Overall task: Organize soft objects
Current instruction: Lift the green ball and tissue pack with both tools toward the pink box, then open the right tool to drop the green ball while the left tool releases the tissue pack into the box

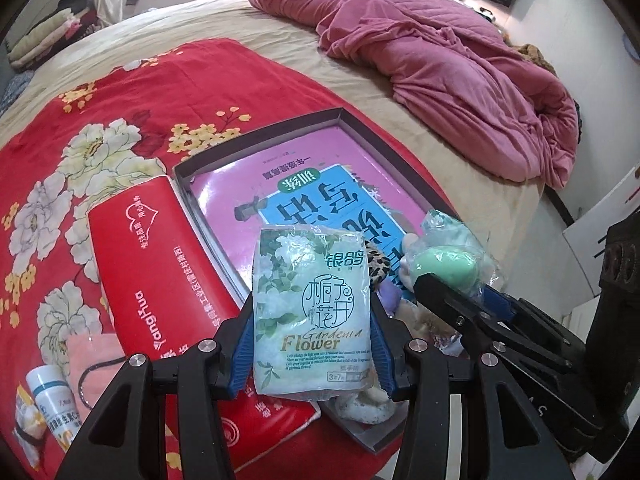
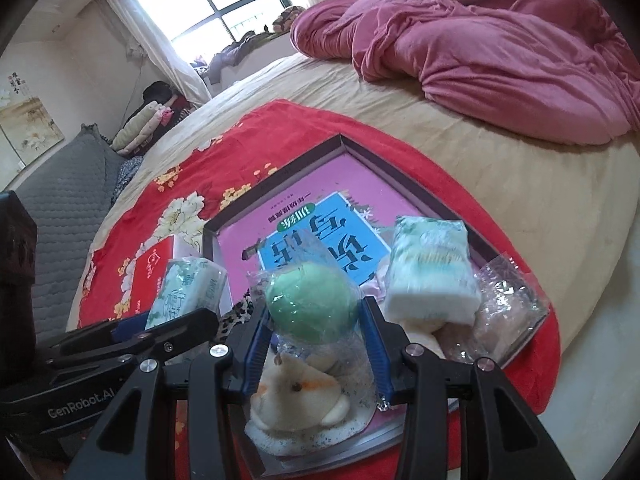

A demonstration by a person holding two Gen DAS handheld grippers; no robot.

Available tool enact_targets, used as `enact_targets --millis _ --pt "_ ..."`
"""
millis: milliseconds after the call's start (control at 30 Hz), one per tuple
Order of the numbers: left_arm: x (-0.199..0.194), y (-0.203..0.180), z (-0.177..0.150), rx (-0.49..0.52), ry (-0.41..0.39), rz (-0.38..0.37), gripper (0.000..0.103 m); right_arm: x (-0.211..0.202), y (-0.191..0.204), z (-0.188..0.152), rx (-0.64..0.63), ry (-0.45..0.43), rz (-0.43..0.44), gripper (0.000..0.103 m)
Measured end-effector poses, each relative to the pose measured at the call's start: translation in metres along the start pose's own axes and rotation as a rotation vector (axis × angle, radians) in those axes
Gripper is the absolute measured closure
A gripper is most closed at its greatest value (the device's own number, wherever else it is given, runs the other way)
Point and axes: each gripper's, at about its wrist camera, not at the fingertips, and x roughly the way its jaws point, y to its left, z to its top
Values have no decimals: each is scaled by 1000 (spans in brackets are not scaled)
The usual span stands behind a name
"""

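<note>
Bed (image 1: pixel 224 16): tissue pack (image 1: pixel 312 312) reads "Gardenia Flower"; red pack (image 1: pixel 160 280) "YangHua".

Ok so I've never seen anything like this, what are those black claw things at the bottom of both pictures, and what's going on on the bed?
Those are two hand-held grippers, each carried by a person, with a wide-angle camera looking along its two fingers. One picture comes from the left gripper, the other from the right gripper.

The left one is closed on a tissue pack printed "Gardenia Flower". The right one grips a green ball in clear wrap.

Both hang over a shallow box with a pink book inside, lying on a red flowered blanket on the bed. A plush toy and another tissue pack already sit in the box. A red tissue packet lies beside it.
</note>
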Motion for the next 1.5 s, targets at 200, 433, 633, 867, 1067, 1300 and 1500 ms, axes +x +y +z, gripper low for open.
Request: enact_targets --millis 200,433,633,867,1067,1300,1500 --pt "8 -1 4 9 14 2 51 2 -6 -5 6 18 25 55" --pt "19 -4 9 17 26 10 51 -3 -6 -11 -15 22 30 45" --pt "29 -6 12 19 45 18 51 -9 -5 -14 -20 13 30 41" --pt "29 -7 12 25 51 5 46 -12 -6 -15 -19 10 23 41" --pt "25 -9 10 25 45 -13 40 -17 -7 -14 -12 -1 12 39" --pt "17 -11 7 32 37 -21 34 -32 -12 -9 8 -36 -7 39" --pt "4 -7 3 16 9 -28 29 -44 -13 -5 12 -62 -44 38"
